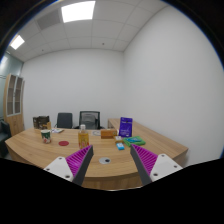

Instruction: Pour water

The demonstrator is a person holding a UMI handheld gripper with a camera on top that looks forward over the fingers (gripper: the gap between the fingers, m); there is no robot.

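Two fingers (112, 163) are seen low down, spread wide apart. Nothing is held between them. A purple pad with white dots is seen on the inner face of each finger (80, 160).

Beyond the fingers, a big wooden tabletop (100, 165) is seen. It is long and curved. Many small things are laid on it, well ahead of the fingers.

Beyond the left finger, a flat pink thing (64, 143) is seen on the tabletop. Farther to the left, a small box-like thing (45, 136) is seen, and a dark box (41, 122) is seen behind it. What they are cannot be told.

Straight ahead, between the two fingers but far off, a brown box (107, 133) is seen. Just to its right, a purple and dark box (125, 127) is stood upright. A green flat thing (135, 141) is laid near it, beyond the right finger. A small pale thing (120, 147) is seen closer to the fingers.

A cup, bottle or jug for the water cannot be picked out among these small things.

Two dark chairs (78, 120) are seen behind the tabletop, by a white wall (160, 80). Bright lights (78, 11) are set in the ceiling above.
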